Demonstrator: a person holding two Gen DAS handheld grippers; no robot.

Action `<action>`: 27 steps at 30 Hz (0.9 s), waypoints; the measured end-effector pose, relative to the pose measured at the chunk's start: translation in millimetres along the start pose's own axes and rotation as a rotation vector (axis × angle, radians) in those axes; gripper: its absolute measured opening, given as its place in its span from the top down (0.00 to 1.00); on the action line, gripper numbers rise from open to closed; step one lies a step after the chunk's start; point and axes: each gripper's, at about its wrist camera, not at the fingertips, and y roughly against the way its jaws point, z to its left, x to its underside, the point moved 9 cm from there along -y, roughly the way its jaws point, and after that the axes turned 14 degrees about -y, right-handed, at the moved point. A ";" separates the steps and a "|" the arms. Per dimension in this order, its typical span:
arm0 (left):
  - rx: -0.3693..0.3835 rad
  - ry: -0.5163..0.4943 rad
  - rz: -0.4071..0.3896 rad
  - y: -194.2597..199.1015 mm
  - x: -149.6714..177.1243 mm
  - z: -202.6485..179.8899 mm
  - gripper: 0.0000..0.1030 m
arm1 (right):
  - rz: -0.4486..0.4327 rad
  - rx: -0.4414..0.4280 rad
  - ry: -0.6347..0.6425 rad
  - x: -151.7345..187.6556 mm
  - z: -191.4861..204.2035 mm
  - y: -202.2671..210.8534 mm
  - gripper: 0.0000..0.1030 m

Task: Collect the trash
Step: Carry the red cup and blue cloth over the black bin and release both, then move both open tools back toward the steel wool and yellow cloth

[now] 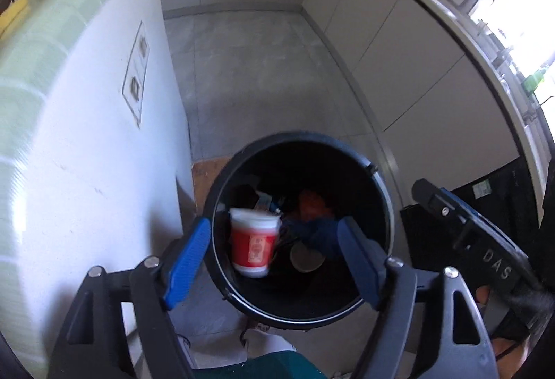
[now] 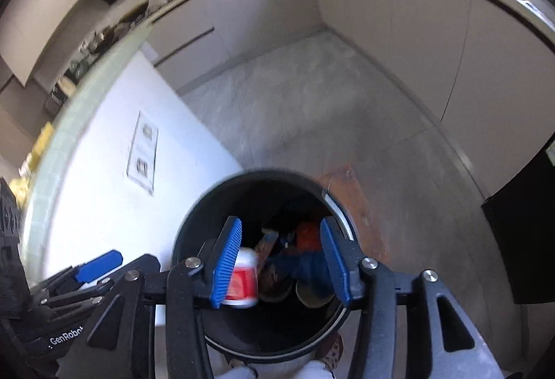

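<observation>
A black round trash bin [image 1: 381, 184] stands on the floor under both grippers. Inside it a red and white paper cup [image 1: 255, 245] shows blurred, upright, free of any pad. My left gripper [image 1: 273, 225] hangs open over the bin mouth, its blue fingers [image 1: 187, 257] well apart on either side of the cup. In the right wrist view my right gripper [image 2: 281, 225] is open above the same bin [image 2: 189, 226], and the cup [image 2: 244, 278] lies below, partly hidden behind its left pad. Orange trash [image 1: 312, 202], dark blue trash and a brown round lid [image 1: 307, 257] lie deeper in the bin.
A white counter side [image 1: 97, 170] with wall sockets [image 1: 137, 77] stands close on the left of the bin. Pale cabinets [image 1: 399, 59] line the right, with a black box [image 1: 485, 191] beside the bin. Grey floor [image 1: 249, 73] stretches beyond. The person's shoes [image 2: 331, 349] are at the bin's near side.
</observation>
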 end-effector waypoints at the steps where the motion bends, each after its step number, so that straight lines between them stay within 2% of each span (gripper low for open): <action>1: -0.004 -0.006 -0.020 7.5 -3.6 -1.0 0.25 | -0.020 -0.007 -0.004 -5.7 2.9 8.5 0.51; 6: 0.026 -0.013 -0.115 66.6 -25.9 -1.4 0.25 | -0.103 -0.008 0.011 -26.5 26.6 45.6 0.51; 12: 0.018 0.019 -0.200 131.1 -36.2 40.8 0.25 | -0.149 -0.073 0.054 -23.6 90.8 83.3 0.51; 17: -0.051 0.075 -0.243 169.9 -20.9 115.9 0.25 | -0.157 -0.142 0.125 0.6 174.3 96.1 0.51; 27: -0.192 0.235 -0.252 208.4 54.1 291.7 0.24 | -0.128 -0.221 0.225 81.3 331.6 79.9 0.49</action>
